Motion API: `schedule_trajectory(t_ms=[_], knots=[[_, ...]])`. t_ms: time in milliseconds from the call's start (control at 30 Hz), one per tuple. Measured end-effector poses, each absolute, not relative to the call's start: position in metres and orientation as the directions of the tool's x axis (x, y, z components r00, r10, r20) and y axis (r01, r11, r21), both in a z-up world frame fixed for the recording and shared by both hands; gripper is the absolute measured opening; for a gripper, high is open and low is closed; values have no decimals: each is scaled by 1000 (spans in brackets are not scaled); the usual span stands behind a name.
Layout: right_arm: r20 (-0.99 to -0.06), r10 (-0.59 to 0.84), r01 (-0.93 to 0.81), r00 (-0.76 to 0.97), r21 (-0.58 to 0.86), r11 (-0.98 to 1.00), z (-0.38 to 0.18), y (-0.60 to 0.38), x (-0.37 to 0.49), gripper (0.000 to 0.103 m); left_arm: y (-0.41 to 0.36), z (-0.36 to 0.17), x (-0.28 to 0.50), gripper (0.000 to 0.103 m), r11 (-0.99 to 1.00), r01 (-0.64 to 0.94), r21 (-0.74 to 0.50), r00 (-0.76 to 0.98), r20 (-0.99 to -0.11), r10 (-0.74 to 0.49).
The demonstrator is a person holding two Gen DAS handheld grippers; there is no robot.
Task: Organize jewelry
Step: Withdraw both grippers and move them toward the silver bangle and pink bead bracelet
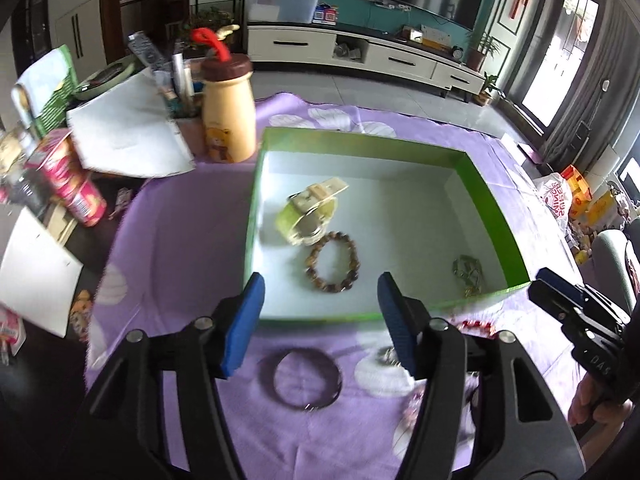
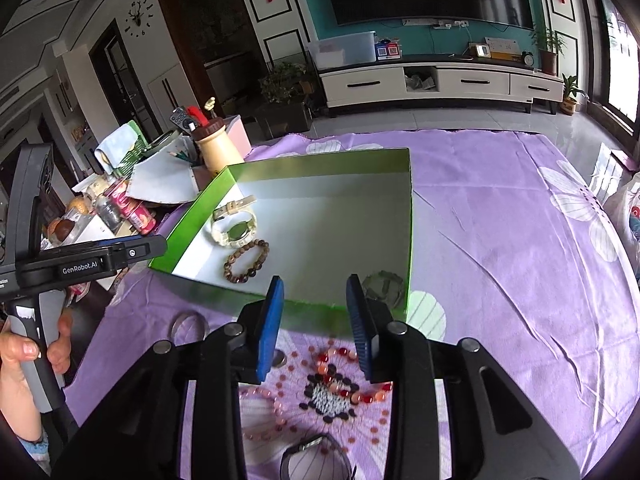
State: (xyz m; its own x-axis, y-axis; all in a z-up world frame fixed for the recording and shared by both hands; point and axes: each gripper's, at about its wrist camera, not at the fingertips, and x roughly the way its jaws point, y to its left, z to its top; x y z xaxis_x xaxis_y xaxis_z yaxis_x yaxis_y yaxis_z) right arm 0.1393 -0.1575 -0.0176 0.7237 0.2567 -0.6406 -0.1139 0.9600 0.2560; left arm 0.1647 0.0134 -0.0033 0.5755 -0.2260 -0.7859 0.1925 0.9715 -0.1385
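A green open box (image 1: 360, 141) stands on the purple cloth. Inside lie a pale yellow watch (image 1: 310, 216), a brown wooden bead bracelet (image 1: 334, 264) and a tangled metal chain (image 1: 468, 276). My left gripper (image 1: 320, 284) hangs open over the box's near edge with nothing between its fingers. A dark bangle (image 1: 306, 378) lies on the cloth below it. My right gripper (image 2: 315, 284) is open at the box's near wall (image 2: 312, 308), also with nothing in it. Under it lie a red bead bracelet (image 2: 348, 372), a pink bead bracelet (image 2: 264, 412) and a clear ring (image 2: 190, 326).
A cream bottle with a brown cap (image 1: 228, 120), papers (image 1: 128, 132) and red snack cans (image 1: 76, 192) crowd the table's left side. A plastic bag (image 1: 556, 200) sits at the right. The purple cloth (image 2: 500, 240) stretches flat to the right of the box.
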Motion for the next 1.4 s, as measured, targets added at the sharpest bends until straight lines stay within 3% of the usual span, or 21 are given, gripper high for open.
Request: schedule_trajectory(t_ms=[267,367,500,900,1100,1400], knots=[[-653,279,-131,704,266,955,-18,-149,104,33,46,-9,130,78,980,138,-142,582,-789,-196],[-657,287,-138,697,270,953,-18,-146,93,33,51,-13,119,89,980,132,-148,580,-790,-197],[-658,287,-133,696,275,952,-17,-145,80,41,55,-19,106,99,976,130,-175,569,-792,-218],[-674,343,-203,654,280,938,-22,-125,50,41,69,-33,80,101,951,159,-265,605,-735,-306],[-712,385,-261,588,284,923,-41,-103,42,41,65,-51,82,101,967,164,-197,526,-812,-255],[-760,407,-261,507,315,912,-76,-85,44,41,64,-66,83,101,975,151,-162,538,-814,-219]])
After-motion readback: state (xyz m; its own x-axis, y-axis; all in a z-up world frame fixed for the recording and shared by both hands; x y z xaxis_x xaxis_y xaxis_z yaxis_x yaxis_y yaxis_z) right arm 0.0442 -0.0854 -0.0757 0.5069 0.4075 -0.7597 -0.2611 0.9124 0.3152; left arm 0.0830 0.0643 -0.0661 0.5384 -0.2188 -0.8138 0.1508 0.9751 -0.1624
